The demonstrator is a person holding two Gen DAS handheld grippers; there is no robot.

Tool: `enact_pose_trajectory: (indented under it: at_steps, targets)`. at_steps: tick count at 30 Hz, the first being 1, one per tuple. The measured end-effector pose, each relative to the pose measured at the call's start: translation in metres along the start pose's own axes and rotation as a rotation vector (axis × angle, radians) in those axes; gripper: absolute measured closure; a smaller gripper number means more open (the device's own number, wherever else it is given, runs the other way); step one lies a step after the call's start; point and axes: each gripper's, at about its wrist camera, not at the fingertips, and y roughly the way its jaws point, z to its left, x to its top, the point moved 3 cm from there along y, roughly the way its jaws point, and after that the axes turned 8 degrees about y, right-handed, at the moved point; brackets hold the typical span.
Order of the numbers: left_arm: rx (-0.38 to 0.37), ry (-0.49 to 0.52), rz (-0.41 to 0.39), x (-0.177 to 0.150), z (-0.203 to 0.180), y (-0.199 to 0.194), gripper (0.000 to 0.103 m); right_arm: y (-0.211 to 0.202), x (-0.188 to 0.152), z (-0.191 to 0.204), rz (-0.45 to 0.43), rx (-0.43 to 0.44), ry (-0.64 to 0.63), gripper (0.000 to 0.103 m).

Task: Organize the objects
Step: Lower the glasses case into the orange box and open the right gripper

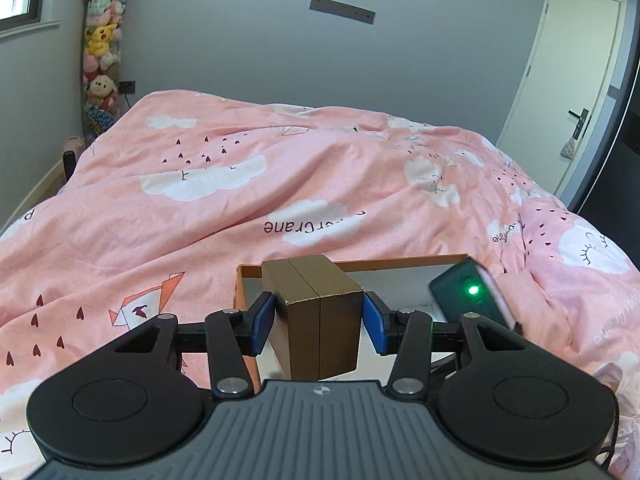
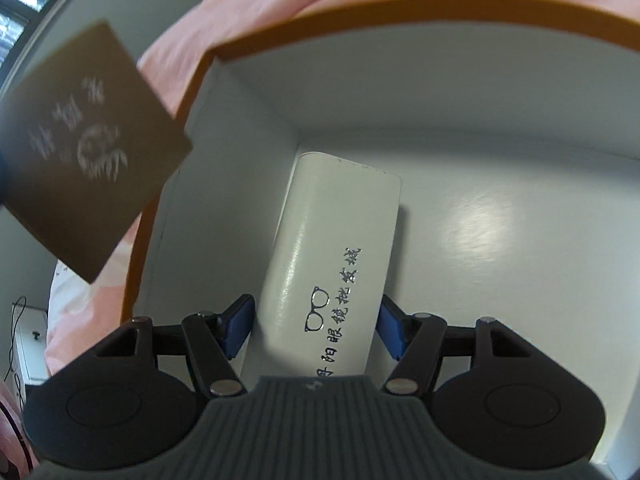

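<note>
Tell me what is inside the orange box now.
Inside the orange box, only a white glasses case shows, held by the right claw. The floor beneath the case is covered.

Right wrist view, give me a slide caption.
Right gripper lowers a white glasses case into the orange-rimmed box.

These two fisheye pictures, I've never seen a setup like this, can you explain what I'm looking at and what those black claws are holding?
Each picture comes from a camera mounted on a handheld two-finger gripper, looking forward along its blue-padded fingers; a person carries one in each hand. In the left wrist view, the left gripper clamps a brown cardboard box above a pink cloud-print bedspread. Just ahead lies an open orange-rimmed storage box with a white inside. In the right wrist view, the right gripper holds a white glasses case printed with spectacles down inside that storage box; the blurred brown box appears at its left.
</note>
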Motion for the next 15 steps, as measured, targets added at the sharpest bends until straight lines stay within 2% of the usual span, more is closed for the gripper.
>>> enact_pose_trajectory:
  at_steps: [3, 7, 11, 13, 15]
  targets:
    - [-0.002, -0.009, 0.003, -0.0001, 0.0037, 0.0023, 0.048, 0.0102, 0.0003, 0.0061, 0.047, -0.002, -0.001, 0.036]
    - [-0.005, -0.026, 0.003, 0.0010, 0.0081, 0.0050, 0.048, 0.0131, -0.0003, 0.0107, 0.067, -0.013, -0.016, 0.035]
    - [-0.004, -0.028, 0.003, 0.0020, 0.0089, 0.0053, 0.048, 0.0108, -0.0022, 0.0062, 0.093, 0.031, 0.012, 0.033]
    - [-0.007, -0.024, 0.003, 0.0017, 0.0086, 0.0052, 0.048, 0.0107, -0.0047, 0.0041, 0.102, 0.030, 0.013, 0.038]
    - [-0.014, -0.016, 0.007, 0.0021, 0.0071, 0.0056, 0.048, 0.0118, -0.0076, 0.0019, 0.117, 0.036, 0.023, 0.049]
